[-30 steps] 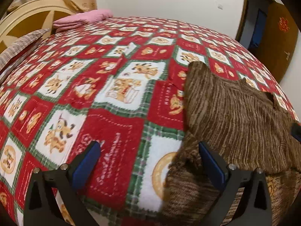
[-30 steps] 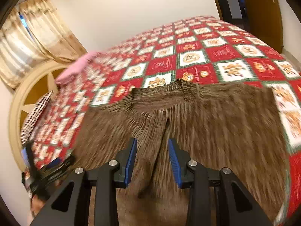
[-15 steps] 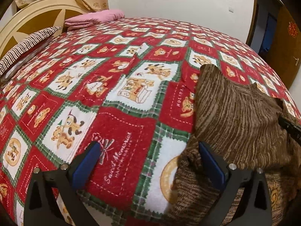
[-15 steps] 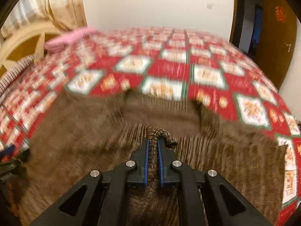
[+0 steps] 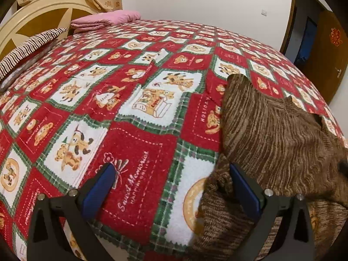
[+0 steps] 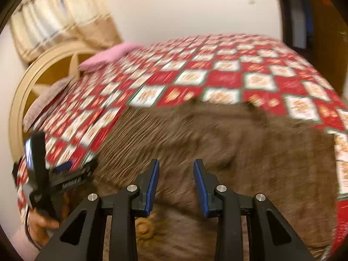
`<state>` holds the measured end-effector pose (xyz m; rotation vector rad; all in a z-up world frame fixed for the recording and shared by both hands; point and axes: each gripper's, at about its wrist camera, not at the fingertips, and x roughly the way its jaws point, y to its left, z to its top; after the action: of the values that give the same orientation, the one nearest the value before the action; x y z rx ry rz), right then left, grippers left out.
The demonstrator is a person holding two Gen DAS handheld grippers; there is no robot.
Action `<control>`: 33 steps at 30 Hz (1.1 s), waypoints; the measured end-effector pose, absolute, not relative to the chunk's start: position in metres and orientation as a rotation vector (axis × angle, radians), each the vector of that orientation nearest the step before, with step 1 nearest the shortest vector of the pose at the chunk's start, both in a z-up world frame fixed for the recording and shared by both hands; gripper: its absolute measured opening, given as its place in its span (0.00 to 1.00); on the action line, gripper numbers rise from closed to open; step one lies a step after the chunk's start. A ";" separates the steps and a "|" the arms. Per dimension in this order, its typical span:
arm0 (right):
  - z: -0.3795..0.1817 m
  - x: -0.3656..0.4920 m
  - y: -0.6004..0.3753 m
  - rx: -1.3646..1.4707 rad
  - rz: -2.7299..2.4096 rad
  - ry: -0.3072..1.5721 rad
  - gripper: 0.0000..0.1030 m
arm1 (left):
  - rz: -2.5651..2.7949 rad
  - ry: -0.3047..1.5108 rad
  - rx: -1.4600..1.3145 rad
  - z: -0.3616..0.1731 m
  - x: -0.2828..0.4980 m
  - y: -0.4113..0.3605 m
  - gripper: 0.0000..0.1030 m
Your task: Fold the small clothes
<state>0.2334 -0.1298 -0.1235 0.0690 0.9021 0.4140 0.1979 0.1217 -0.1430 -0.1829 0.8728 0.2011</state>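
Note:
A brown knitted sweater [image 5: 274, 134] lies on the red patterned bedspread [image 5: 121, 100], its left side folded over the body. My left gripper [image 5: 171, 184] is open wide at the sweater's lower left edge, its right finger [image 5: 243, 187] against the bunched fabric. In the right wrist view, which is blurred, the sweater [image 6: 217, 134] spreads below my right gripper [image 6: 176, 182], which is open and empty just above it. The left gripper also shows in the right wrist view [image 6: 65, 174] at the left.
A pink folded cloth [image 5: 104, 20] and a striped pillow [image 5: 28, 47] lie near the cream headboard [image 5: 32, 19] at the far left. A brown door [image 5: 326, 50] stands at the right, with white wall behind the bed.
My right gripper was shut on a fold of the sweater half a second ago; it has opened and let go. The left gripper has stayed open in place.

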 end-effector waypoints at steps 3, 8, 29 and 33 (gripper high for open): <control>-0.153 0.214 -0.128 0.077 0.430 0.984 0.33 | 0.166 0.888 -0.155 -0.144 0.194 0.120 1.00; -0.149 0.165 -0.152 0.095 0.408 0.998 0.33 | 0.108 0.900 -0.123 -0.141 0.179 0.119 1.00; -0.111 -0.075 -0.258 0.125 0.170 1.000 0.54 | -0.268 0.785 -0.161 -0.089 -0.004 0.189 1.00; -0.142 -0.082 -0.253 0.067 0.100 1.046 0.53 | -0.299 0.815 -0.136 -0.095 -0.022 0.184 1.00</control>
<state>-0.0825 -0.2528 -0.1423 0.0665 1.0456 0.1004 -0.0218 0.1844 -0.0953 -0.1360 0.8150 -0.2986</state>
